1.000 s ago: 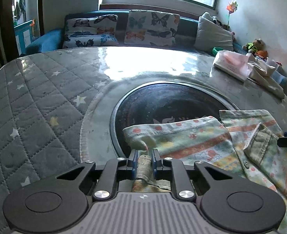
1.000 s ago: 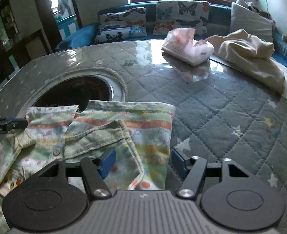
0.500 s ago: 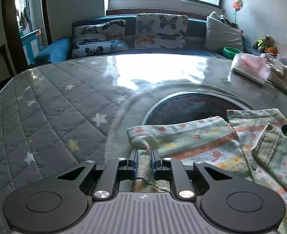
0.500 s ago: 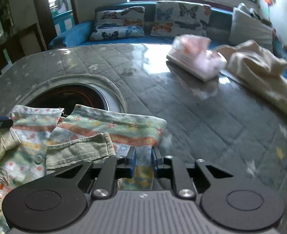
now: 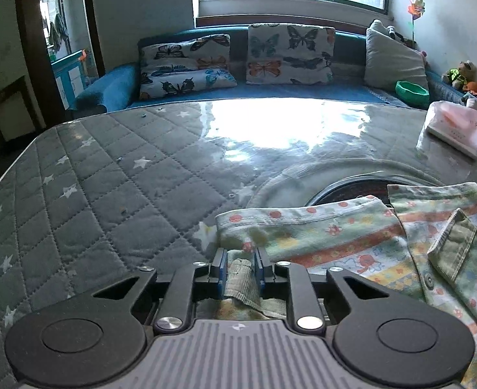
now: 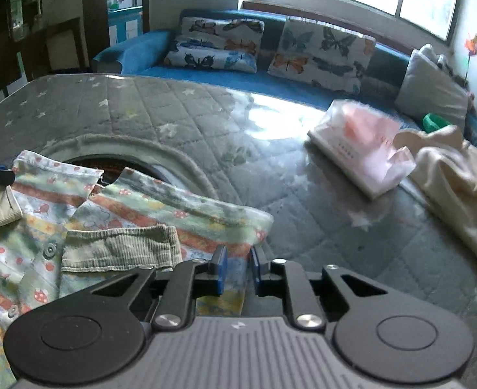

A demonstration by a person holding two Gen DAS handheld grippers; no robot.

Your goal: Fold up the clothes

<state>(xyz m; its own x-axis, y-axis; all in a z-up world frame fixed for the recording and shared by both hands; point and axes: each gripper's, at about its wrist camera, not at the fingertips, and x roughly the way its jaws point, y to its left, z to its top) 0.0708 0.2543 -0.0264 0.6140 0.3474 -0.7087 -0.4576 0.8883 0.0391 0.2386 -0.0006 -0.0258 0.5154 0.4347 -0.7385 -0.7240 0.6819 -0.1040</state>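
Left gripper (image 5: 240, 270): jaws easing apart, but the corduroy cuff of the printed garment (image 5: 329, 236) is still between the pads (image 5: 220, 270) and looks touched on both sides, so I read it as still gripped. A second ago it pinched the same cuff more tightly.

Right gripper (image 6: 238, 270): a second ago it stood wide over the garment's right edge; half a second ago it had clamped onto that edge. Now its jaws are opening again a little, with printed cloth (image 6: 180, 214) still between them. Whether the pads still press is hard to tell; cloth fills the gap on the left pad's side, so I count it as held.

The garment lies spread on the quilted tabletop (image 5: 115, 194), partly over the dark round recess (image 5: 345, 191), with a corduroy flap (image 6: 118, 249) folded up on top. In both wrist views the backdrop has slid sideways since a second ago, and more quilt shows left of the garment.

Judgement: both lower corners are now taken, which sets up a two-handed fold. The loosening jaws put that at risk: a corner could slip.

Nearby, not involved: pink tissue pack (image 6: 361, 146), cream cloth (image 6: 455, 175).
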